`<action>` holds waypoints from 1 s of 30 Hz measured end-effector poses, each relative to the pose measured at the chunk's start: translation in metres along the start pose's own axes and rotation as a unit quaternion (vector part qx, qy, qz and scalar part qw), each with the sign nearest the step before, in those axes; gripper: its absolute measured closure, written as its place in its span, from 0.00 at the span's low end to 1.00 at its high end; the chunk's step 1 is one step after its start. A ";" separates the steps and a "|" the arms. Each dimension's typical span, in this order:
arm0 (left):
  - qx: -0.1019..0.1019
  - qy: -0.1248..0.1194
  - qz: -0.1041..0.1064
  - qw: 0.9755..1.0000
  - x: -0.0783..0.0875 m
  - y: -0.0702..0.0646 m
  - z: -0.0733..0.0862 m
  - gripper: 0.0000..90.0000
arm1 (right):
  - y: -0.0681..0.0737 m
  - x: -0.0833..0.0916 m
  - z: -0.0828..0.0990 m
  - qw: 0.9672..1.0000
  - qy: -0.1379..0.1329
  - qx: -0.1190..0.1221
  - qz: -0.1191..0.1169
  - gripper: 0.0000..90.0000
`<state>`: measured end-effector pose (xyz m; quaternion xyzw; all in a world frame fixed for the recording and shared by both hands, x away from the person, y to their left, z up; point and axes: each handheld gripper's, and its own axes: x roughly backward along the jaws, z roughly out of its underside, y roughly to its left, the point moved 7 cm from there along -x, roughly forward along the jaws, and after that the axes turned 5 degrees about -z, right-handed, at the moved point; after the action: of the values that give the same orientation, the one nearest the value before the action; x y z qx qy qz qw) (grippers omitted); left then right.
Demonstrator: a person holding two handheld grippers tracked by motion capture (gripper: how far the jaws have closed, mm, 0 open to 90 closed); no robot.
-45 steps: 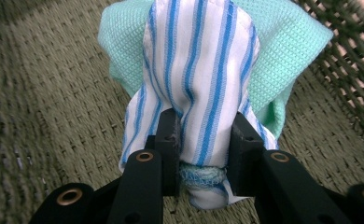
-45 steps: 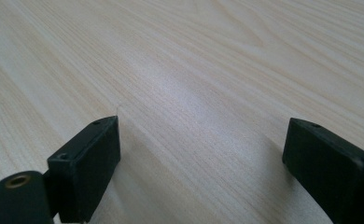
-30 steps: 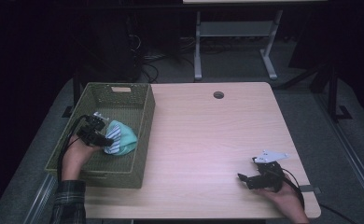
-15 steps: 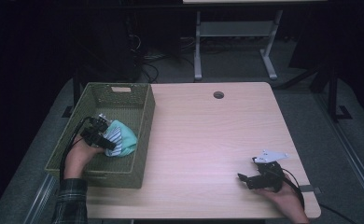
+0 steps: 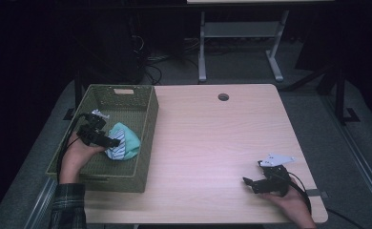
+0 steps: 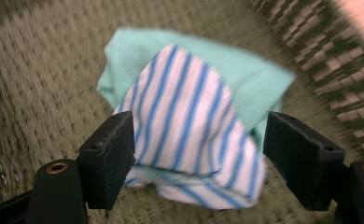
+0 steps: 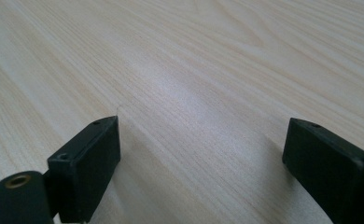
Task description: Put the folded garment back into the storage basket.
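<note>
The right gripper (image 5: 249, 183) rested near the front right corner of the table (image 5: 212, 138), its jaws spread wide over bare wood with nothing between them. Farther left, the left gripper (image 5: 111, 141) hovered inside the green basket (image 5: 146, 119), which stood at the table's left edge. Its jaws had just been opening and stood apart. The bundle of cloth (image 6: 194, 121), mint green with a blue-striped white part, lay on the basket floor between the pads (image 6: 110, 156), just beyond the tips and toward the basket's right wall; whether the pads touched it could not be told.
</note>
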<state>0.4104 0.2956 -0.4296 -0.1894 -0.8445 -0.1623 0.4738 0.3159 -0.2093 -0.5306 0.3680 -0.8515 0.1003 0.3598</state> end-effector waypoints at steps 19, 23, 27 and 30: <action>-0.053 -0.101 0.073 0.991 0.049 -0.069 -0.045 0.24 | 0.000 0.000 0.000 1.000 0.000 -0.001 0.000 0.12; -0.067 -0.106 0.091 0.988 0.048 -0.088 -0.051 0.24 | 0.000 0.000 0.000 1.000 0.000 -0.001 0.000 0.12; -0.081 -0.109 0.108 0.985 0.044 -0.107 -0.057 0.24 | 0.000 0.000 0.000 1.000 0.000 -0.001 0.000 0.12; -0.090 -0.112 0.124 0.982 0.039 -0.121 -0.060 0.24 | 0.000 0.000 0.000 1.000 0.000 -0.001 0.000 0.12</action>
<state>0.3787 0.1685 -0.3773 -0.3518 -0.8439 -0.1553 0.3741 0.3158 -0.2092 -0.5305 0.3677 -0.8515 0.0994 0.3603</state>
